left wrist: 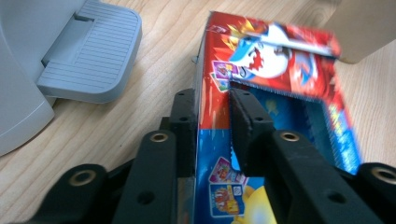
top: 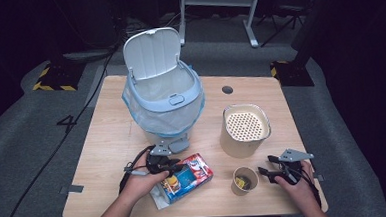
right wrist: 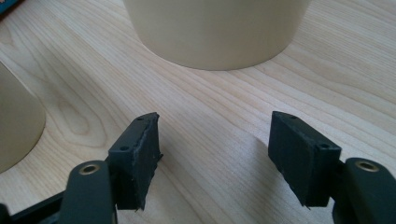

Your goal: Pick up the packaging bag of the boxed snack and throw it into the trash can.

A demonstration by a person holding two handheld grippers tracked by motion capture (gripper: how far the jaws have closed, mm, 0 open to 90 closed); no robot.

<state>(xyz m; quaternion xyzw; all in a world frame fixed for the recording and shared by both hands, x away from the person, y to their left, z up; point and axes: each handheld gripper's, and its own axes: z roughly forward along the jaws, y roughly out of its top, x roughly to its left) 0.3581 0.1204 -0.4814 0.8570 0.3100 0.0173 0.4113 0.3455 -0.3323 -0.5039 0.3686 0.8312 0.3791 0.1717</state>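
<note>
- The left gripper (top: 165, 165) sits near the table's (top: 107, 143) front edge, its jaws pinched narrow on one side wall of a colourful carton (left wrist: 275, 79).
- The carton lies flat on the wood, just in front of the foot pedal (left wrist: 88, 56) of a pale blue pedal bin (top: 163, 97), whose lid stands open.
- Further right stands a large cream tub (top: 244, 128) with a perforated top, and a small paper cup (top: 245, 181) in front of it.
- The right gripper (top: 277, 168) rests beside the cup, jaws spread wide, holding nothing.
</note>
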